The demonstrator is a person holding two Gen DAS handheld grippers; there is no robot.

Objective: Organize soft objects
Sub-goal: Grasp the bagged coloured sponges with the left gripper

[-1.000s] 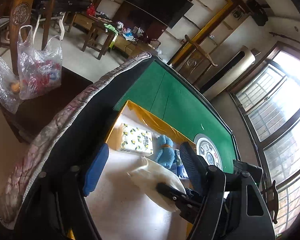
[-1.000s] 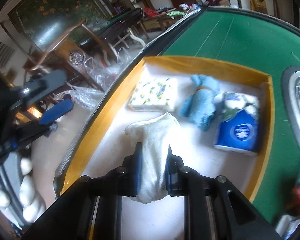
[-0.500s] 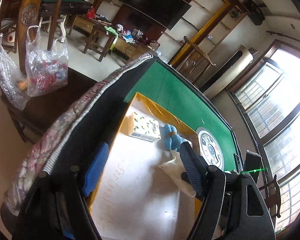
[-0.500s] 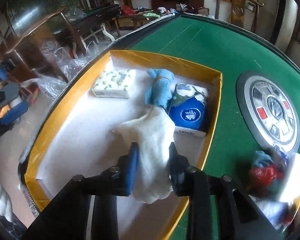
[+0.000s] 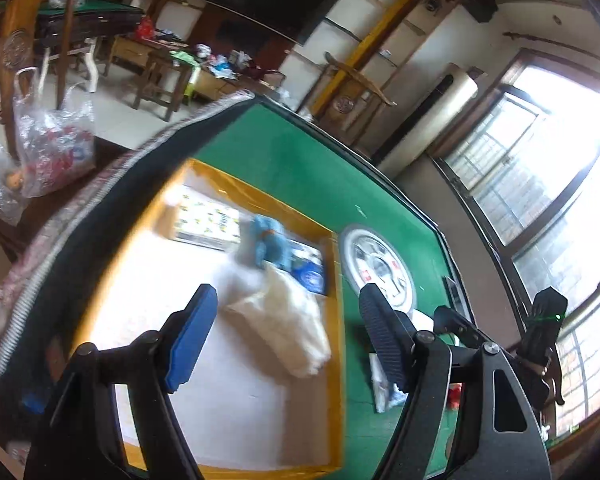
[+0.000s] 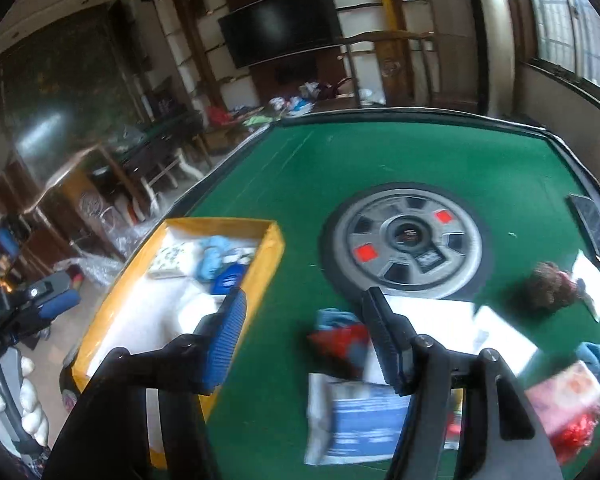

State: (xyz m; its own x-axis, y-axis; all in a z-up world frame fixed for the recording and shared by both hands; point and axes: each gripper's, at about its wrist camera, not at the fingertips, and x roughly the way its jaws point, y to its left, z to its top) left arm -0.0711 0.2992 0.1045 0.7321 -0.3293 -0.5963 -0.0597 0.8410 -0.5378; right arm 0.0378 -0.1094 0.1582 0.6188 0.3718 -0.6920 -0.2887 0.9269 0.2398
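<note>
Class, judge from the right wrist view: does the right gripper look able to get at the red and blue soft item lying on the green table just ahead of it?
Probably yes. The right gripper is empty, its jaws opening, and the red and blue item lies uncovered between its fingers on the green table.

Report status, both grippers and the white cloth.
Right gripper opening, empty. Left gripper open, empty. White cloth lying in yellow tray. Nothing blocking.
</note>
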